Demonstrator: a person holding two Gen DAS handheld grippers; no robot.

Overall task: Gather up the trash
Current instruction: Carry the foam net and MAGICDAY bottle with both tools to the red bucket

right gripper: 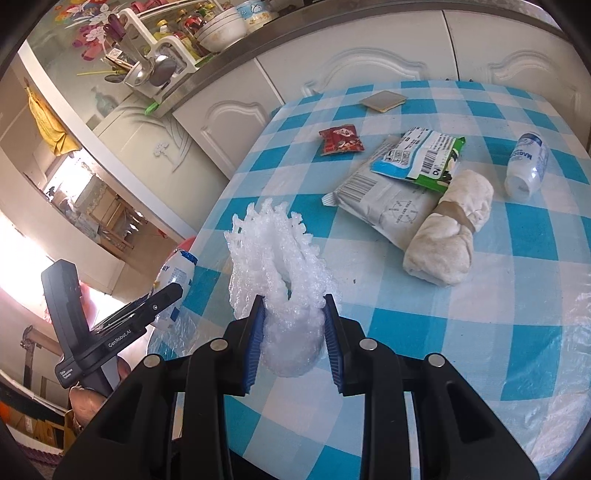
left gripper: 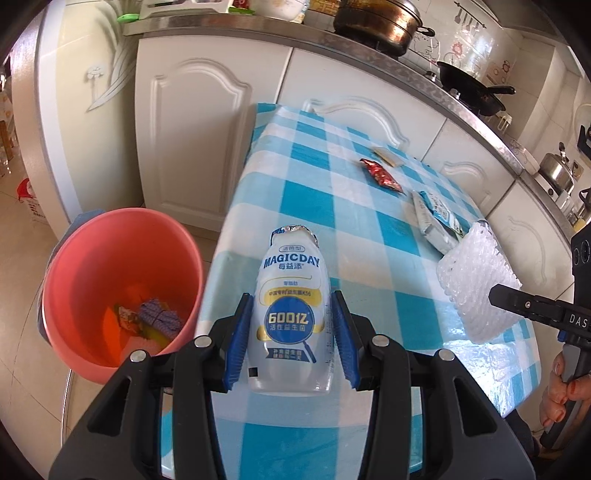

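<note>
My left gripper (left gripper: 291,306) is shut on a small white MAGICDAY drink bottle (left gripper: 291,314), foil top away from me, held above the table's left edge. A pink bin (left gripper: 92,266) with several wrappers inside stands on the floor to its left. My right gripper (right gripper: 295,310) is shut on a white foam fruit net (right gripper: 280,273), also seen as the foam net (left gripper: 476,284) in the left wrist view. On the blue-checked table (right gripper: 461,332) lie a red wrapper (right gripper: 341,138), a green-and-white packet (right gripper: 421,158), a grey-white packet (right gripper: 388,206), a rolled cloth (right gripper: 450,232) and a second bottle (right gripper: 528,166).
White kitchen cabinets (left gripper: 195,140) run behind the table under a counter with a pot (left gripper: 376,18) and a pan (left gripper: 472,88). A square tan pad (right gripper: 382,100) lies at the table's far edge. A person's hand (left gripper: 561,387) grips the right tool.
</note>
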